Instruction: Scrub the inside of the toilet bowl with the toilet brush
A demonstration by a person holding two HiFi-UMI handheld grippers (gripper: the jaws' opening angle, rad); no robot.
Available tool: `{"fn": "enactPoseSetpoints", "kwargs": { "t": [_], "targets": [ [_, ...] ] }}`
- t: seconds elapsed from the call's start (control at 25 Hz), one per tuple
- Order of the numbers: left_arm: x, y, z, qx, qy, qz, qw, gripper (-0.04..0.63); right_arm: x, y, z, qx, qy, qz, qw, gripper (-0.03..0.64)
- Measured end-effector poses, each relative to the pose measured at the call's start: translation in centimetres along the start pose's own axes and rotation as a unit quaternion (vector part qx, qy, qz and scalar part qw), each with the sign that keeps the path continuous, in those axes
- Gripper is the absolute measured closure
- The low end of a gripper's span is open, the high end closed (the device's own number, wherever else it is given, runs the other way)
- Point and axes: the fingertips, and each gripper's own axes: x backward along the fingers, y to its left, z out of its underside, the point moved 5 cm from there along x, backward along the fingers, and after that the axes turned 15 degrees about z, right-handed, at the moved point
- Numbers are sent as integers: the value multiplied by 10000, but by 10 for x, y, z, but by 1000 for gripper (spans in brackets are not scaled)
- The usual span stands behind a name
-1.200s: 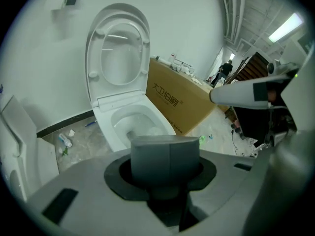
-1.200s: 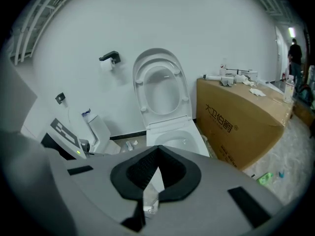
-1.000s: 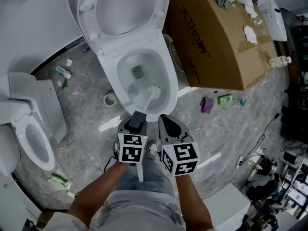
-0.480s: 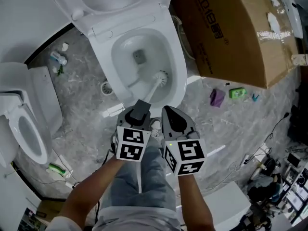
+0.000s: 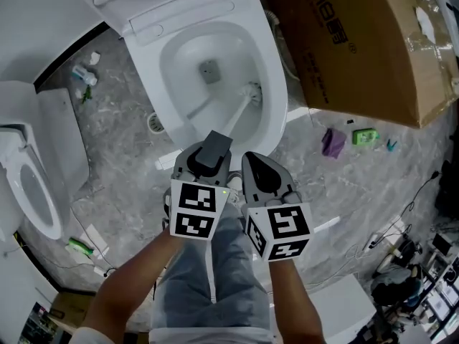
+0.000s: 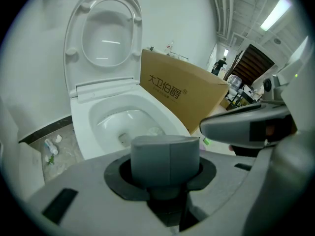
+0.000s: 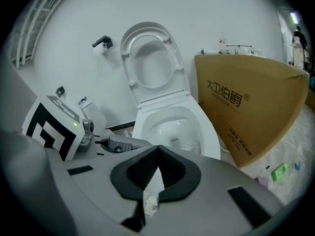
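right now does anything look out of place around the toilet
Yes. Litter is strewn on the floor: a purple scrap and a green packet beside the box, and small rubbish left of the toilet. The brush in the toilet looks normal.

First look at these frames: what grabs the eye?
The open toilet fills top centre of the head view, with the brush head against the bowl's right inner wall. The left gripper is shut on the brush's grey handle; the right gripper is beside it, shut, empty. A big cardboard box stands right of the toilet.
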Motion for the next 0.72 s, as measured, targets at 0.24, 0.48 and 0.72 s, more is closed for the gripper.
{"fn": "enactPoseSetpoints", "kwargs": {
  "t": [0.24,0.48,0.72],
  "targets": [
    [-10,13,-9,-6,-229,-151,9996,437,-13,-1,11,35,-2,-47,10000,618],
    [-17,30,-21,58,-380,-328,9987,437,-19,0,12,61,-9,-57,10000,618],
    [-18,51,-33,60,-423,-499,9978,437,-24,3,9,73,19,-73,9999,618]
  ]
}}
